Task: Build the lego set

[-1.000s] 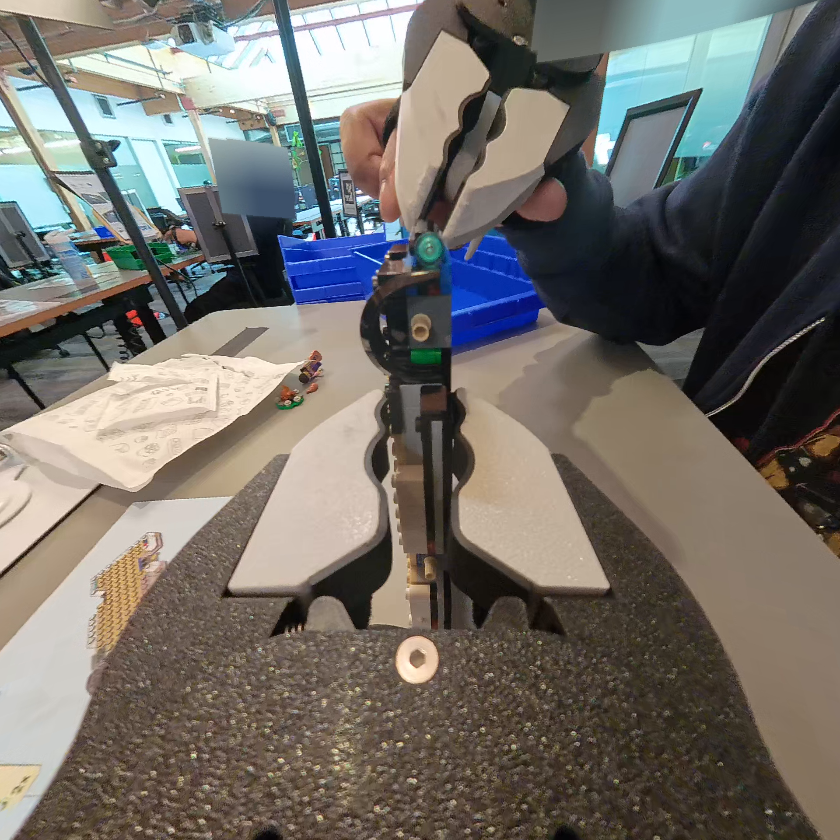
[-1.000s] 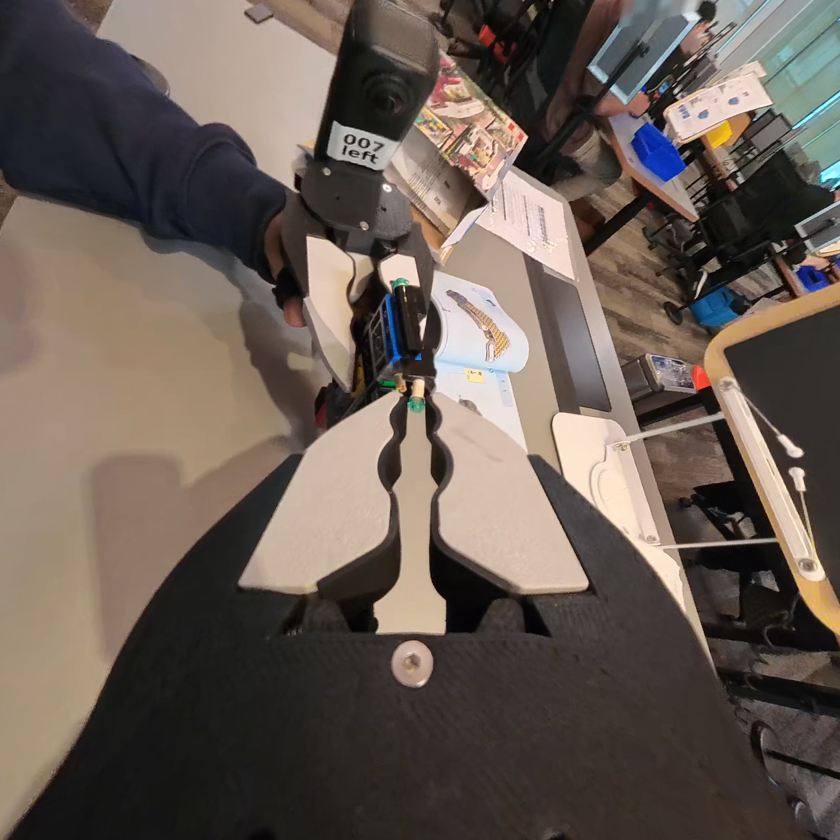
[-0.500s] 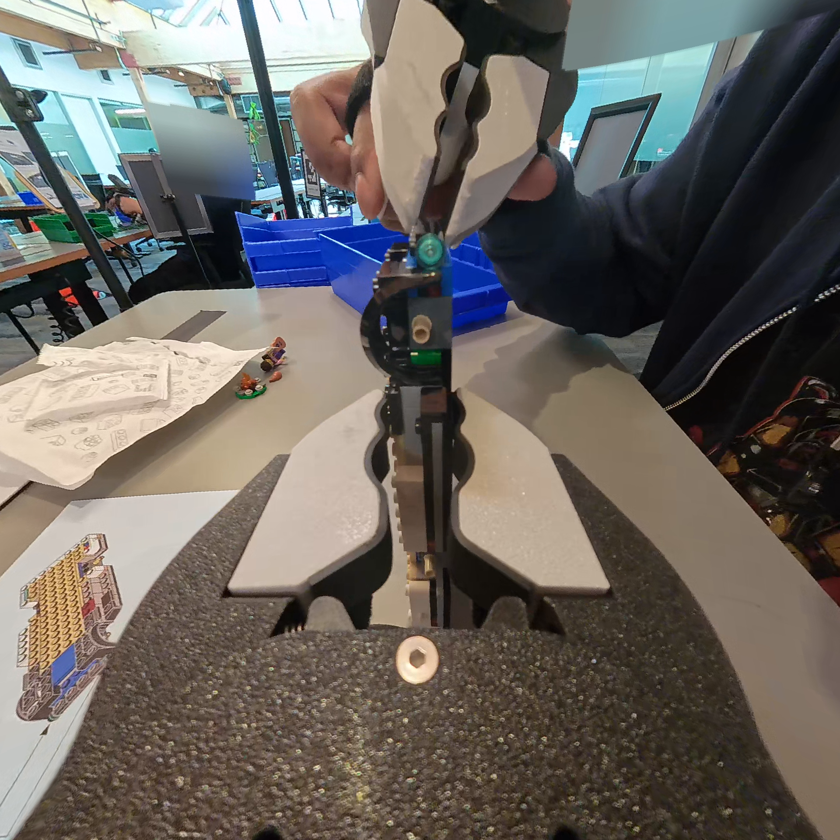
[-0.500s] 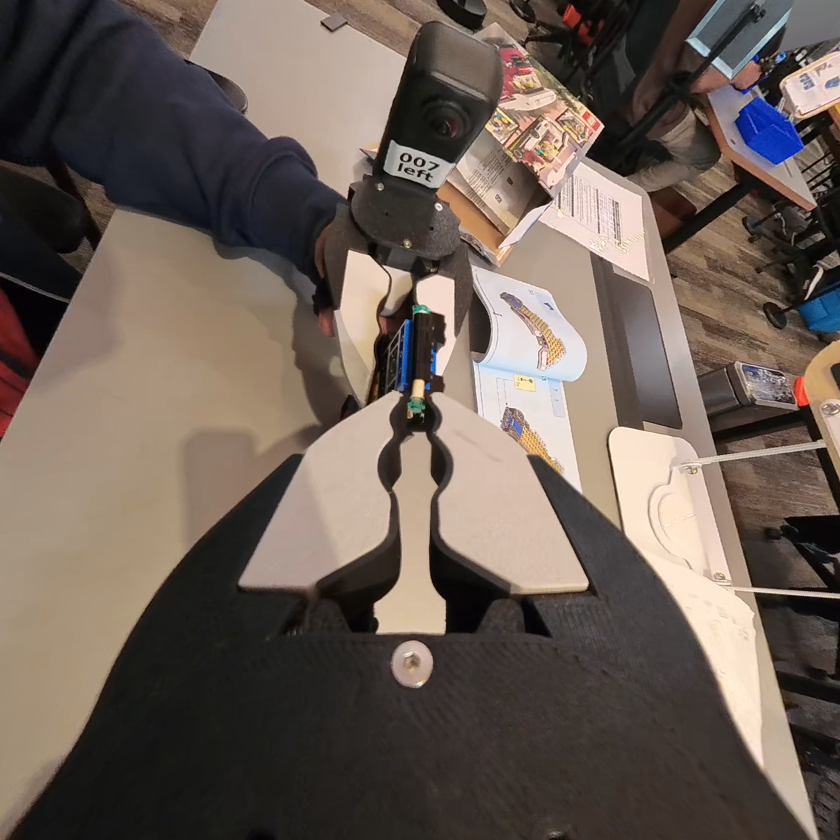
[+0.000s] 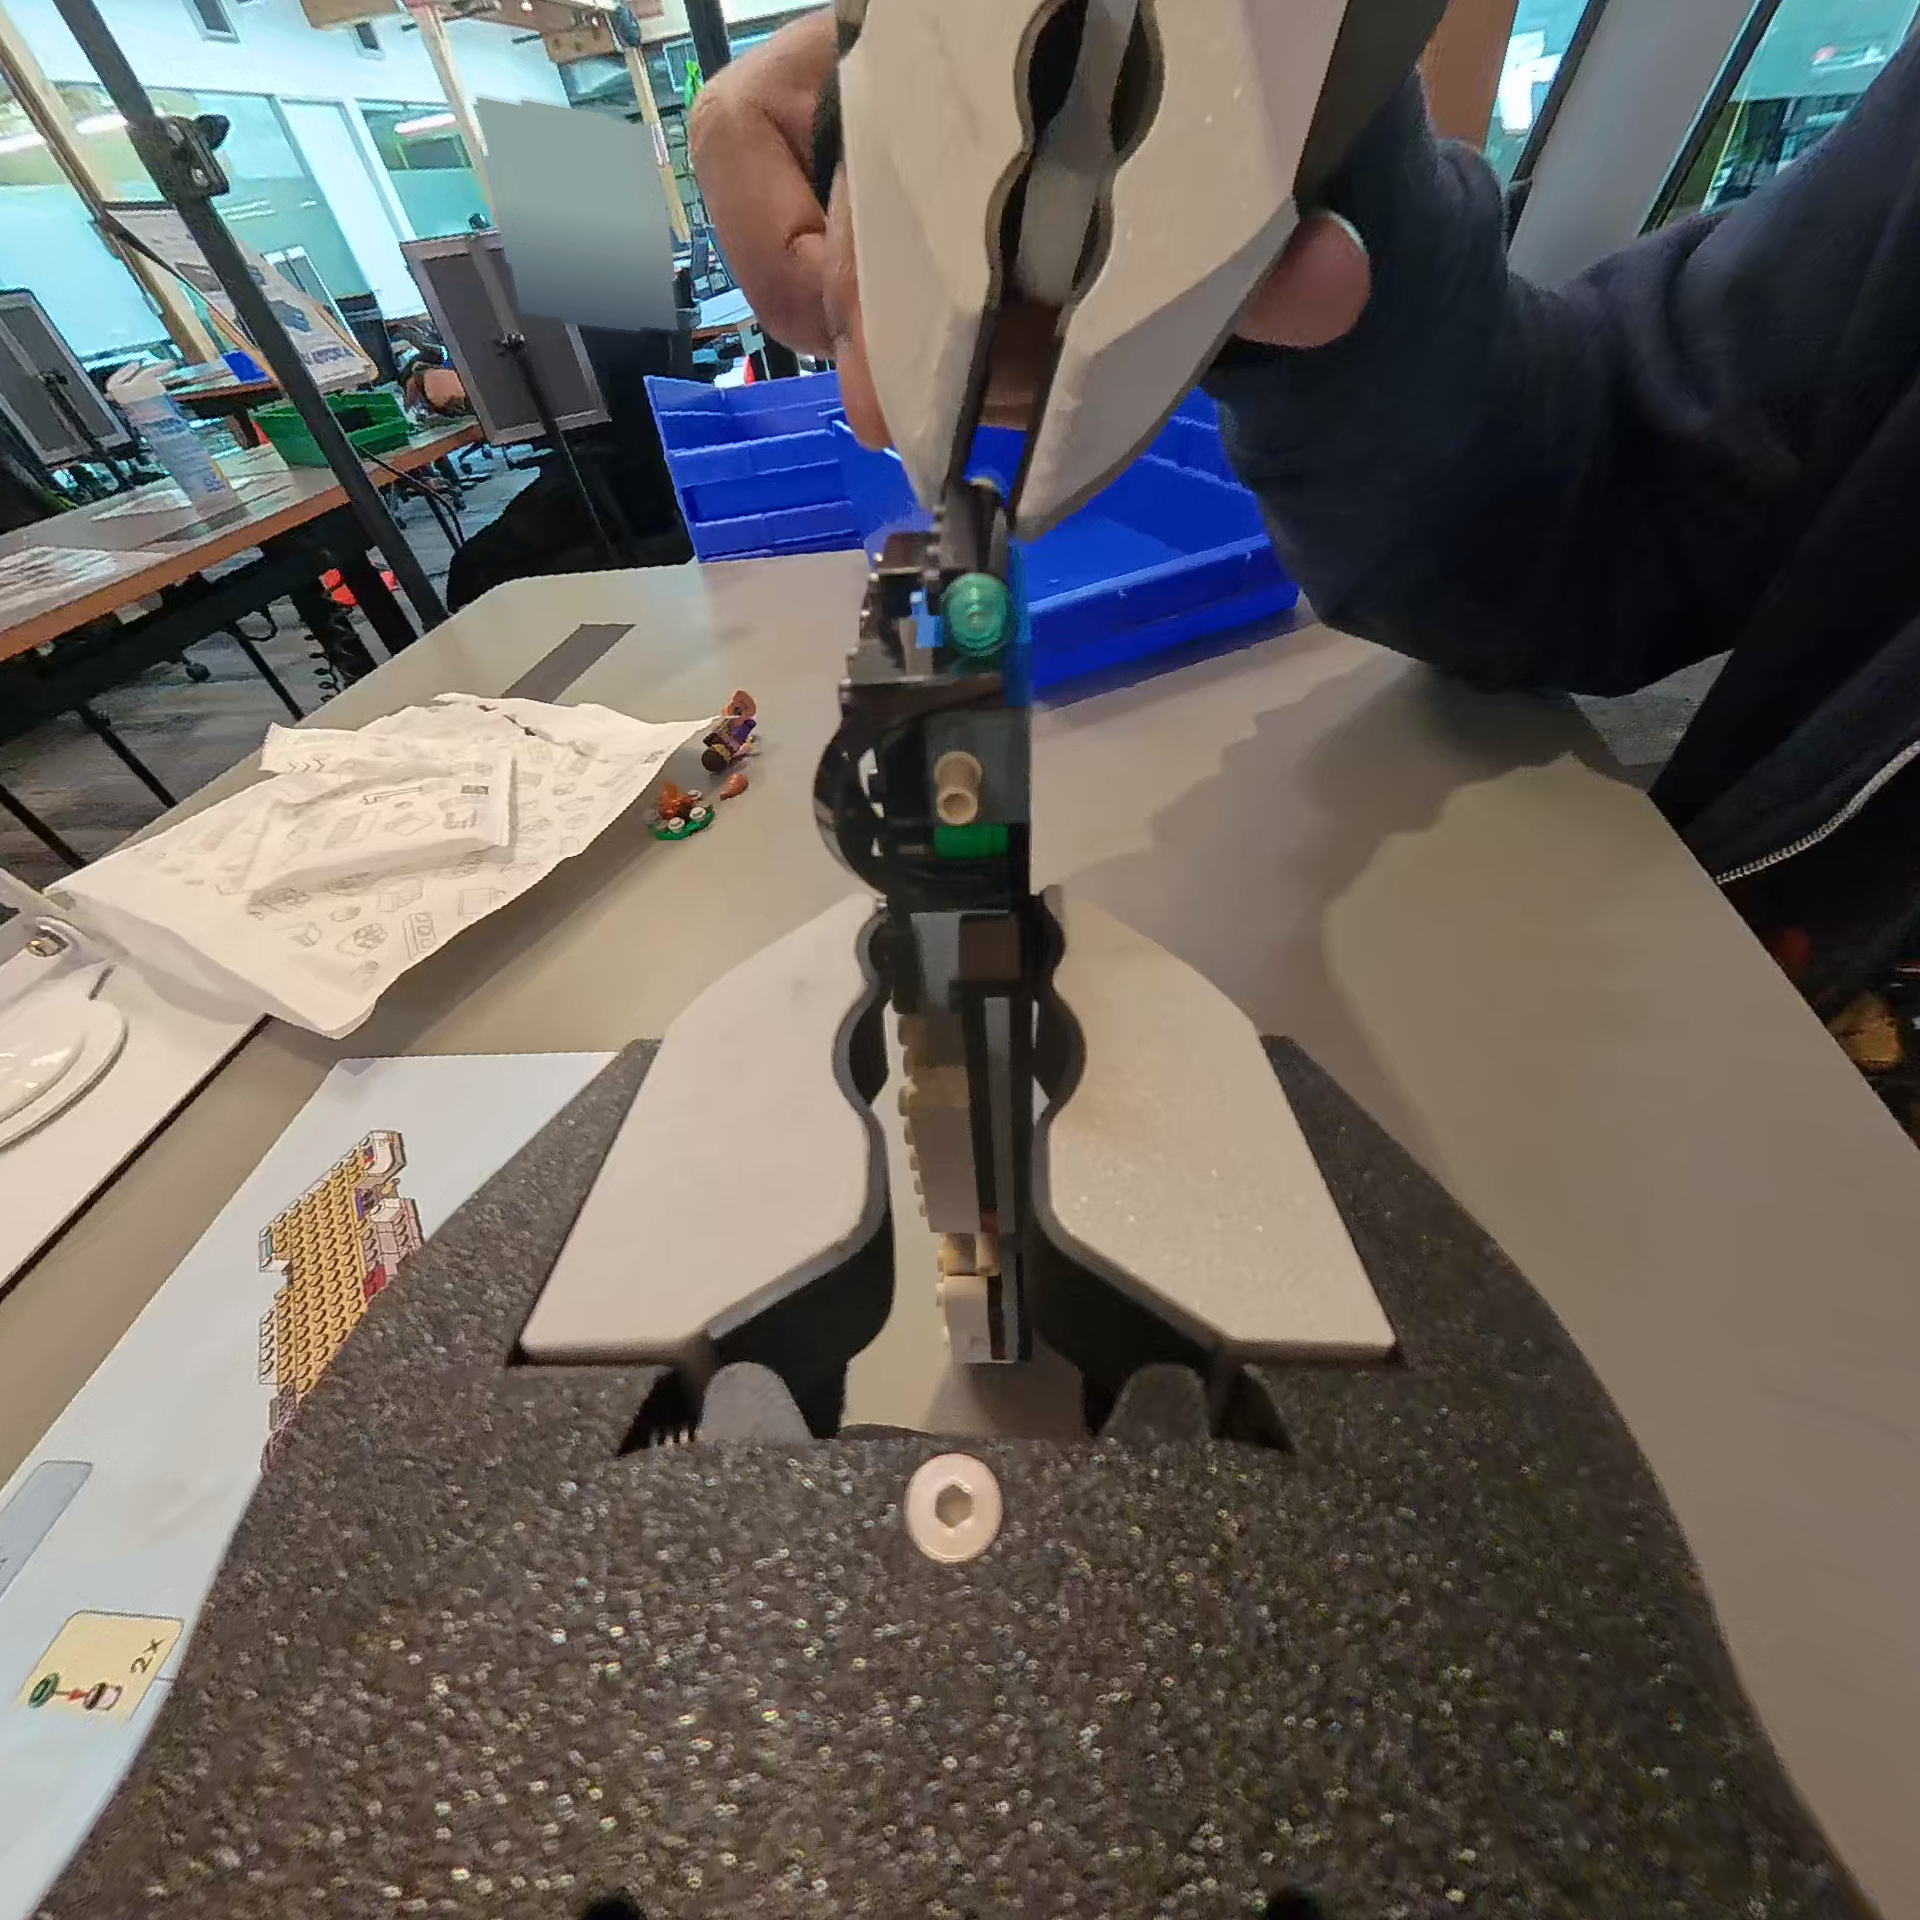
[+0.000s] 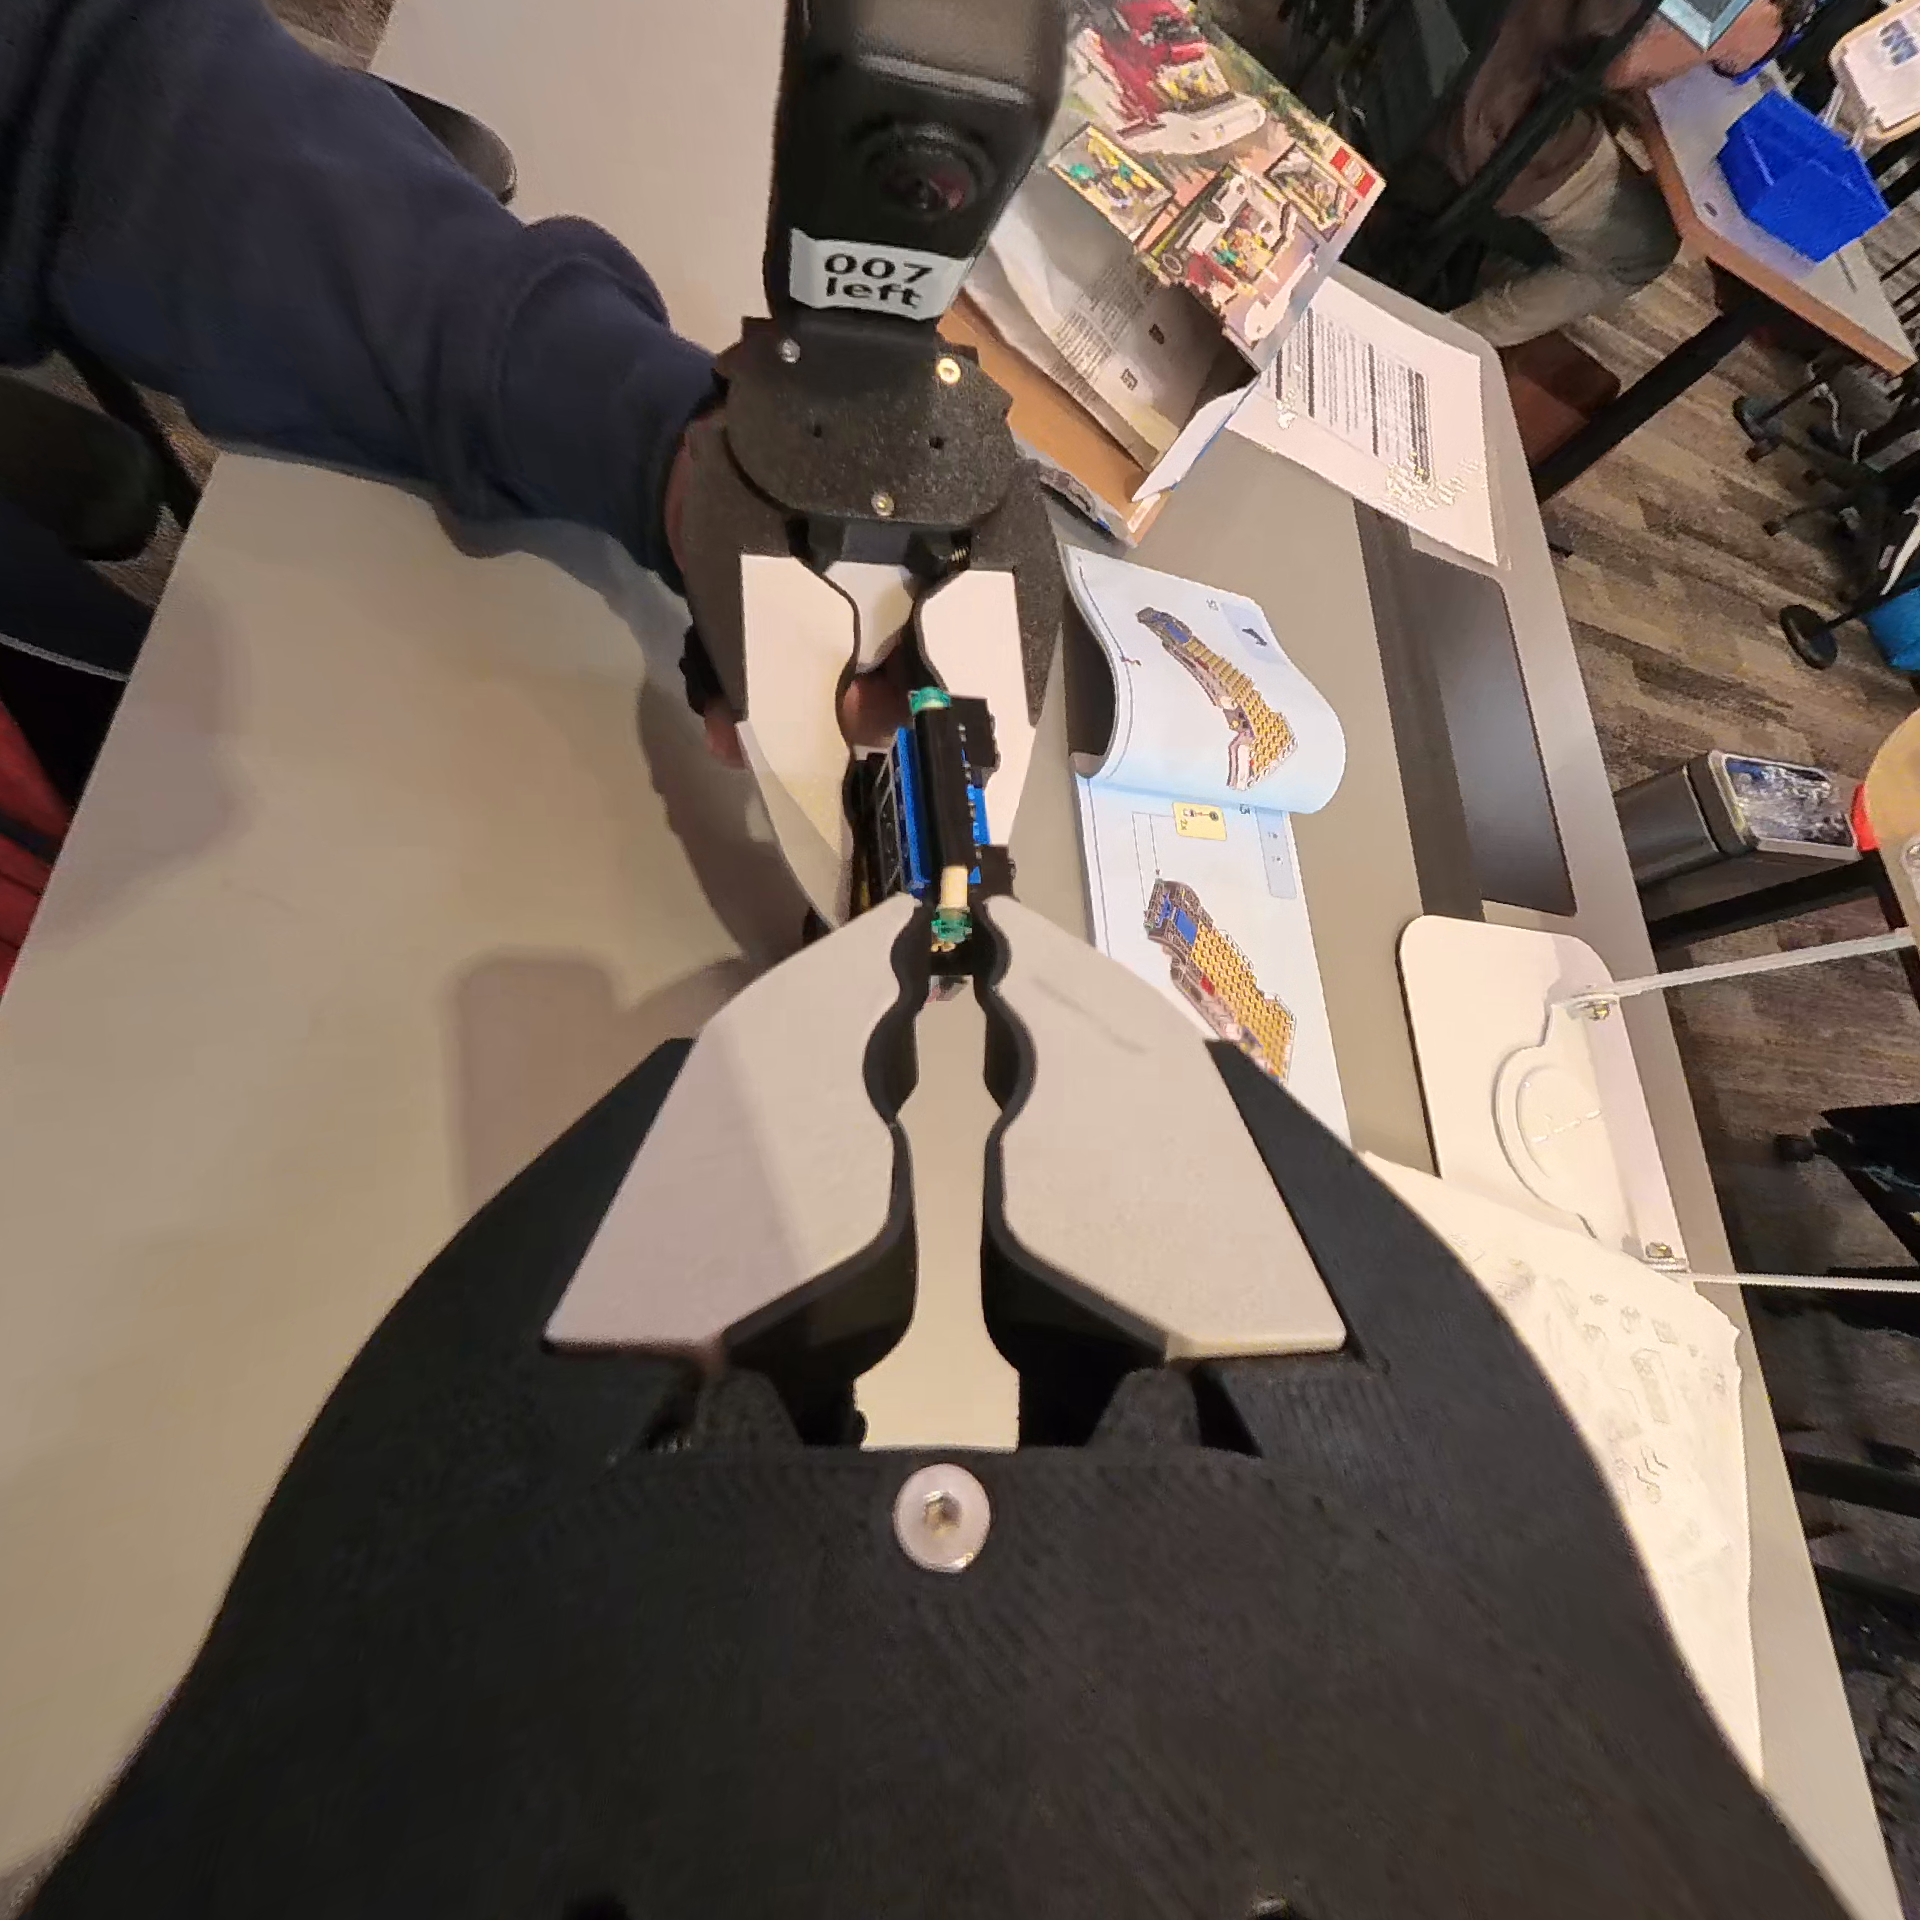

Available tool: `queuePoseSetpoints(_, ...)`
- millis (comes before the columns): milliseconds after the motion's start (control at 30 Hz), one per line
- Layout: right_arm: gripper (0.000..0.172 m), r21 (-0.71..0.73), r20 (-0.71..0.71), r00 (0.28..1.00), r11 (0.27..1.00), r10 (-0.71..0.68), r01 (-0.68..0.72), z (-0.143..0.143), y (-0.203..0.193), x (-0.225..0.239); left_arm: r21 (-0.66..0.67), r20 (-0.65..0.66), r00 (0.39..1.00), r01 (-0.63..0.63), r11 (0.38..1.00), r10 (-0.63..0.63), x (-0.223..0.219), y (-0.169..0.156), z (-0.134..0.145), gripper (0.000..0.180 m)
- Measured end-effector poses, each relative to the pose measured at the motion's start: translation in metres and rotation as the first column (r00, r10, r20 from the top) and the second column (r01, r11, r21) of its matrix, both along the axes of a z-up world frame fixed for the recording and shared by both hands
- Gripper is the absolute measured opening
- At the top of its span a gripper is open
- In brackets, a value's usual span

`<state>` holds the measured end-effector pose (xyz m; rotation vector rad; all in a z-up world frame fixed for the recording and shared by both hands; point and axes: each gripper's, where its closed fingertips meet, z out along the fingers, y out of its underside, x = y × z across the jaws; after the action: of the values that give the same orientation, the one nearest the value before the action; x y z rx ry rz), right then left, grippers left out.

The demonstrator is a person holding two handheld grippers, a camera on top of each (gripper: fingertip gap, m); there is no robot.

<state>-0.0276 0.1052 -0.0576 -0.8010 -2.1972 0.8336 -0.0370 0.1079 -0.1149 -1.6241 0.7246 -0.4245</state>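
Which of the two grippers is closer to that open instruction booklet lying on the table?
Left. The left gripper, clamping the brick model, hangs right beside the booklet; the right gripper sits slightly farther back.

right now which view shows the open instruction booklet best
The right wrist view: the instruction booklet lies open on the table beside the left gripper, both printed pages visible. The left wrist view catches only one cropped page corner at its lower left.

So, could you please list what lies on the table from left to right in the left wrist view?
White printed paper bags → small green-based brick figure → brick model held in the left gripper → blue bin.
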Motion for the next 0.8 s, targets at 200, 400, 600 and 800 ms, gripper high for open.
queuePoseSetpoints(200, 0.007, -0.013, 0.003, 1.000, 1.000, -0.008, 0.008, -0.002, 0.003, -0.002, 0.011, 0.051, 0.999, -0.006, 1.000, 0.006, 0.003, 0.002, 0.003, 0.025)
queuePoseSetpoints(400, 0.007, -0.016, 0.000, 1.000, 1.000, -0.009, 0.009, -0.002, 0.003, -0.003, 0.035, 0.145, 0.989, 0.003, 0.999, -0.008, 0.003, -0.002, 0.020, 0.025)
queuePoseSetpoints(600, 0.007, -0.018, 0.000, 1.000, 1.000, 0.003, -0.003, -0.002, -0.001, -0.002, 0.035, 0.140, 0.989, -0.042, 0.999, 0.036, 0.007, 0.000, 0.027, 0.033)
queuePoseSetpoints(800, 0.007, -0.019, 0.000, 1.000, 1.000, 0.016, -0.016, -0.002, -0.004, -0.001, 0.065, 0.034, 0.995, -0.092, 0.994, 0.090, 0.013, 0.003, 0.024, 0.031)
